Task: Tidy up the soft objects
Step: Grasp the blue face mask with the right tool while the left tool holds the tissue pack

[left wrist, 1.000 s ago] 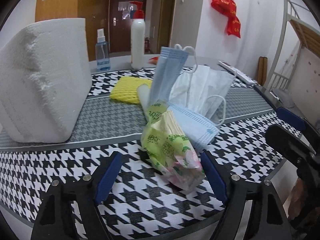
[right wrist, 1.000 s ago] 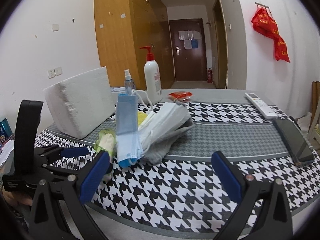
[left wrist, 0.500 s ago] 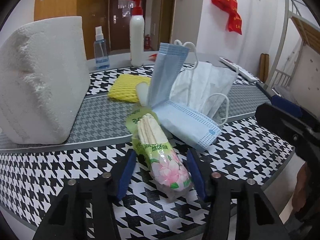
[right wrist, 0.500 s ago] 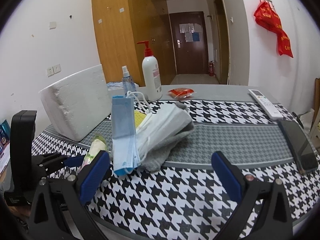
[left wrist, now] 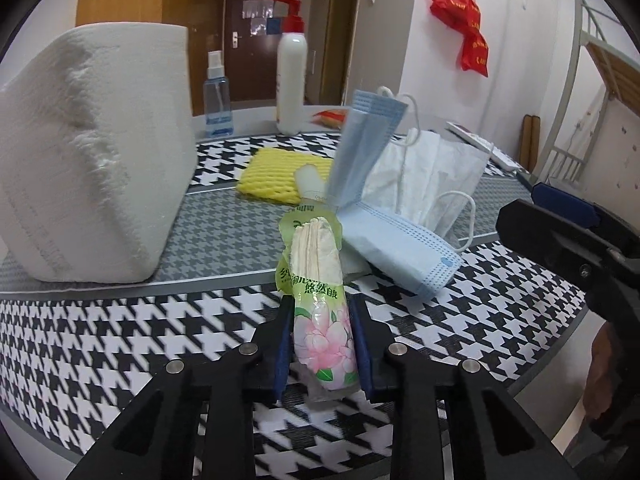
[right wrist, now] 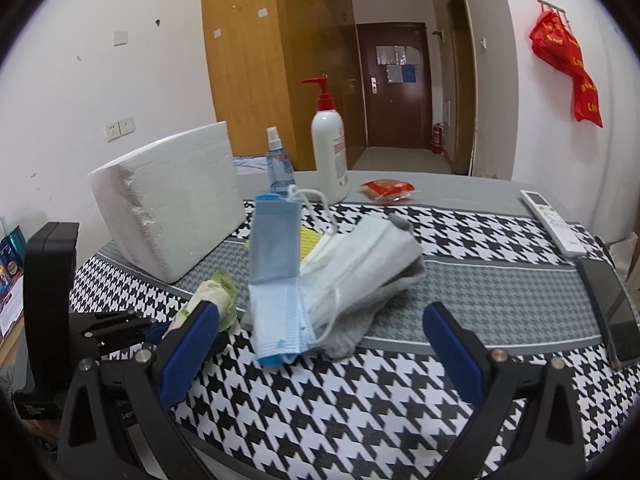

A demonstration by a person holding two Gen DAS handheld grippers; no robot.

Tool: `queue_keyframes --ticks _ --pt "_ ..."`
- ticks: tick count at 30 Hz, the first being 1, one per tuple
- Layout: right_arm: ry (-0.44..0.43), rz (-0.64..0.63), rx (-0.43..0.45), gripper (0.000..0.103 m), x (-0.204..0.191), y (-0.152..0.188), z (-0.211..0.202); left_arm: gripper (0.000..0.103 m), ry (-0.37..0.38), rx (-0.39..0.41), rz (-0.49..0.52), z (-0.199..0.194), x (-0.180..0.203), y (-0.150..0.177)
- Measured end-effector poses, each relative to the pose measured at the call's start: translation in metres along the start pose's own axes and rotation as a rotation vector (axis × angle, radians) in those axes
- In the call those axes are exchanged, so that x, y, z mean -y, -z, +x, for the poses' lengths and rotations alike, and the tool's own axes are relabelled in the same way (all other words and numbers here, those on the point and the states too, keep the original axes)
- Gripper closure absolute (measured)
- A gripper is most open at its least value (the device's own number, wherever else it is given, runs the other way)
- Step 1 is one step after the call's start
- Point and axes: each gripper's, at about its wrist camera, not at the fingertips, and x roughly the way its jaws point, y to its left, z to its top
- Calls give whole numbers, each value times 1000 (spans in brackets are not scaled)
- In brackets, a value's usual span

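My left gripper [left wrist: 322, 344] is shut on a green tissue pack [left wrist: 320, 300] with a pink flower print, squeezing its near end just above the houndstooth tablecloth. The pack also shows in the right wrist view [right wrist: 212, 300], held by the left gripper [right wrist: 160, 330]. Behind it lie a folded blue face mask [left wrist: 368, 184], white masks [left wrist: 432, 176] and a yellow foam sleeve [left wrist: 276, 176]. In the right wrist view the blue mask [right wrist: 276, 276] and white masks [right wrist: 360, 264] rest on a grey cloth [right wrist: 372, 312]. My right gripper [right wrist: 320, 352] is open and empty, just in front of the pile.
A large white foam block [left wrist: 92, 160] stands at the left. A spray bottle [right wrist: 278, 166] and a pump bottle [right wrist: 330, 152] stand at the back, with a red packet [right wrist: 386, 190]. A remote [right wrist: 554, 222] and a phone [right wrist: 612, 312] lie at the right.
My left gripper has closed from wide open onto the tissue pack, which turned to lie in line with the fingers. The right gripper stayed open and shifted slightly.
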Motion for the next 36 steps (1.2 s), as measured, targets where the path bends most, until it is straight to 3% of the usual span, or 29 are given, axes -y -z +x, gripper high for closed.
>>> queue_keyframes --ticks 10,17,21,31,36 --pt "-22 -53 -18 0 -25 -9 12 74 -23 38 -21 -15 -21 3" --pt "-43 -90 -82 1 -39 -4 32 74 -41 42 -47 -17 -41 6" --pt "-57 -109 -111 14 -44 -3 40 74 -70 41 -40 -16 -44 8" --pt "-23 -123 -188 52 -46 1 60 74 -49 28 -40 -11 -46 6" --pt "-8 -123 -226 53 -44 3 67 74 -46 22 -38 -7 -45 3"
